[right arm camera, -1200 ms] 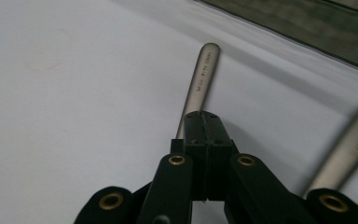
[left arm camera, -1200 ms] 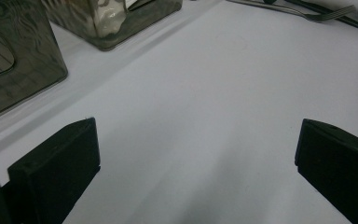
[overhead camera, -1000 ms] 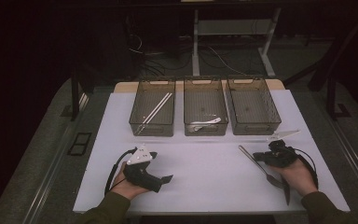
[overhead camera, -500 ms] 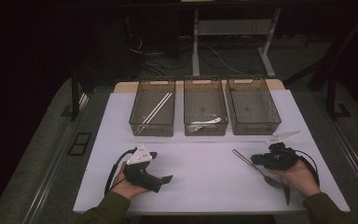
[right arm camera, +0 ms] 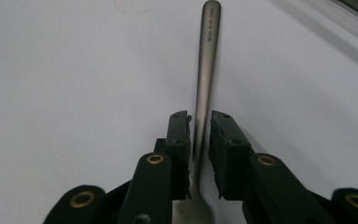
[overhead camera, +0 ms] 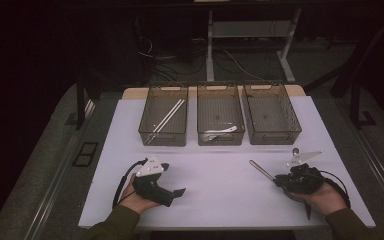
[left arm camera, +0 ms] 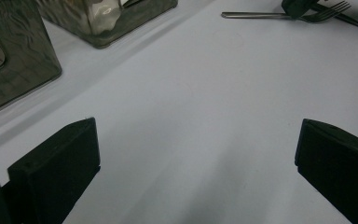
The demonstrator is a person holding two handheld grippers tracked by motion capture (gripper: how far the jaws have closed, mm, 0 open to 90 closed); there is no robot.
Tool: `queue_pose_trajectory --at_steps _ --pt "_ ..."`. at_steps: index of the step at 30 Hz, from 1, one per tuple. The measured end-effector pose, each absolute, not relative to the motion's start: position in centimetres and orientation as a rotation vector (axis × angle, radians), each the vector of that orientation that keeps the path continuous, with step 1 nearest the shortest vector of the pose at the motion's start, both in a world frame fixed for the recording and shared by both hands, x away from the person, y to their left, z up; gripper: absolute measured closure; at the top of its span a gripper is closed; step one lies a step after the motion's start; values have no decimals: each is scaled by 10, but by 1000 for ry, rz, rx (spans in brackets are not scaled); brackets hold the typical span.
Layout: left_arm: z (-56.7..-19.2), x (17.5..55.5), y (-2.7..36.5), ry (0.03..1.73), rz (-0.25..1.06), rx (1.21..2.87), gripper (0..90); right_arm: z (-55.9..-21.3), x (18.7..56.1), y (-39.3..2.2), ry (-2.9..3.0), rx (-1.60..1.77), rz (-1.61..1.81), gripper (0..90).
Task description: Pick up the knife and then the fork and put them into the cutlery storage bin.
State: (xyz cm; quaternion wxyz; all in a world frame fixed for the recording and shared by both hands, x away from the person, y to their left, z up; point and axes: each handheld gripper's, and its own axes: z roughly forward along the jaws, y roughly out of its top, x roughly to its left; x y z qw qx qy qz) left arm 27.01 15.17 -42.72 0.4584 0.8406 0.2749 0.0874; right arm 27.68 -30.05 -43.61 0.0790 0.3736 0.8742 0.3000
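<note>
High view: fork [overhead camera: 261, 170] handle toward bins [overhead camera: 271, 114].

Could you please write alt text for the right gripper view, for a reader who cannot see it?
The right gripper has its two black jaws close on either side of a metal fork's handle, which runs straight away from the camera across the white table. A slim gap shows between the handle and the jaw at the right.

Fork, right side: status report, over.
Right gripper jaws have just been opening, fork handle between them, pads not clamped. Left gripper open, low over table. Nothing between fork and bins.
</note>
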Motion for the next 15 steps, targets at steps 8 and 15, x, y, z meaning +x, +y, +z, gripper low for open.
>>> queue_pose_trajectory --at_steps 8,15 --pt "-428 270 151 674 215 2077 0 -438 275 -297 2625 1072 836 803" --pt "-428 270 151 675 216 2075 0 -438 275 -296 2627 1074 826 841"
